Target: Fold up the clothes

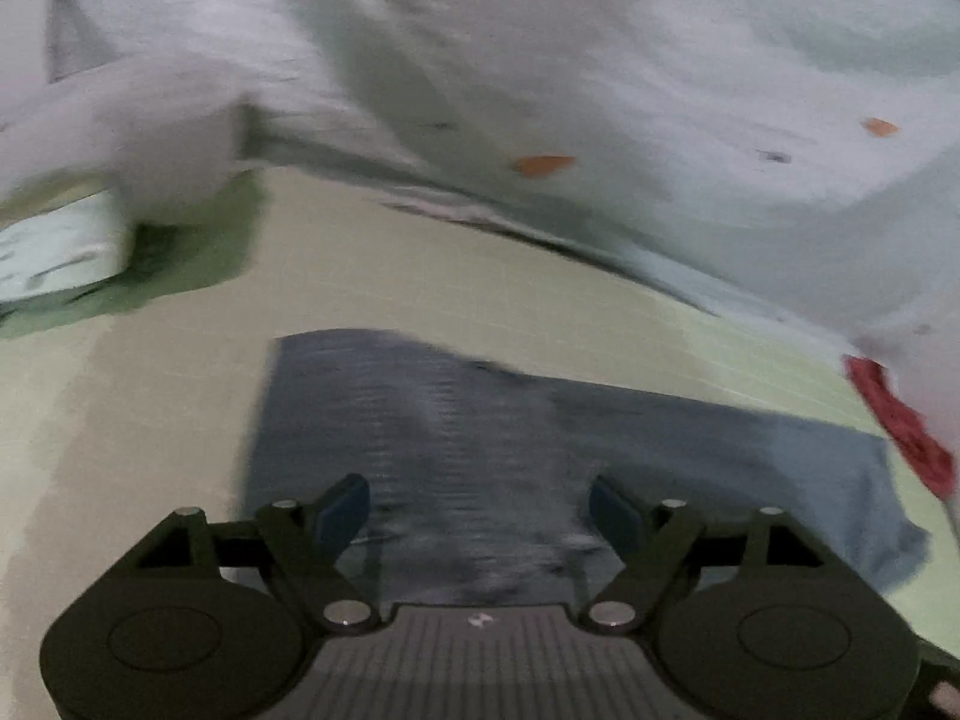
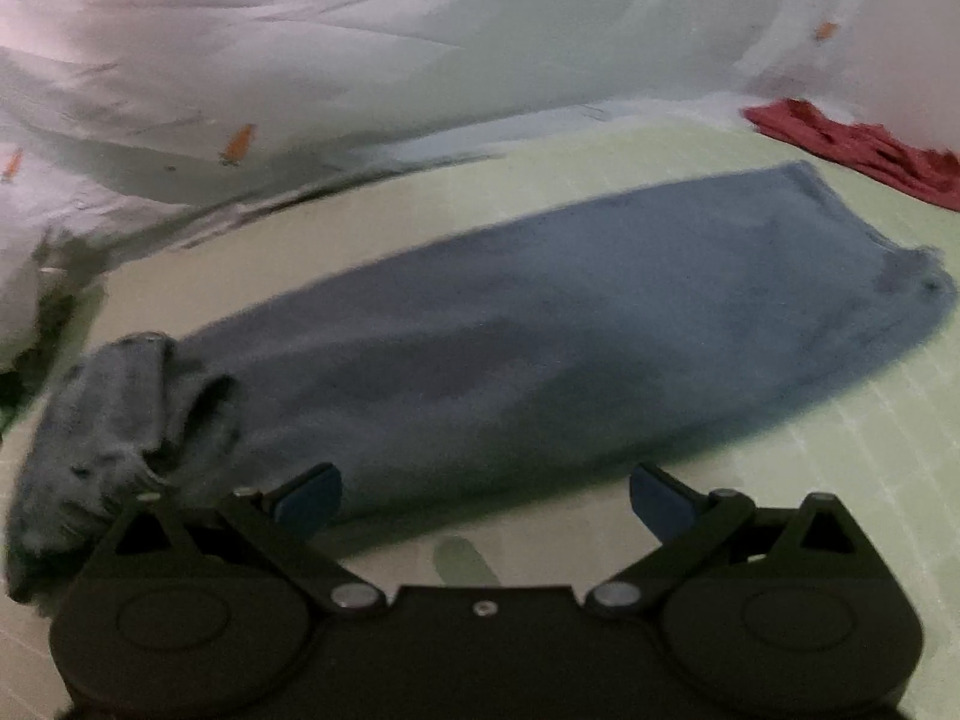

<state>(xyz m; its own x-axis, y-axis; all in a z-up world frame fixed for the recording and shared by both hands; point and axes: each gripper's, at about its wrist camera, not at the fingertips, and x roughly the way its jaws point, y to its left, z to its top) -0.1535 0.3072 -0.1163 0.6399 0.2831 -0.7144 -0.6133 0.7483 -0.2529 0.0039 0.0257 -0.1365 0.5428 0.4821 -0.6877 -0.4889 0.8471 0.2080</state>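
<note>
A blue-grey garment (image 2: 570, 324) lies flat and long on the pale green surface, its left end bunched into a rumpled fold (image 2: 120, 414). In the left wrist view the same blue-grey garment (image 1: 540, 450) spreads right under my left gripper (image 1: 480, 510), which is open with nothing between its blue pads. My right gripper (image 2: 486, 498) is open too, hovering just short of the garment's near edge, its left finger (image 2: 309, 495) over the cloth.
A large white sheet with orange marks (image 1: 540, 90) is heaped along the back, also seen as a white sheet (image 2: 270, 60). A red cloth (image 2: 858, 144) lies at the far right. A green and white folded pile (image 1: 90, 258) sits at the left.
</note>
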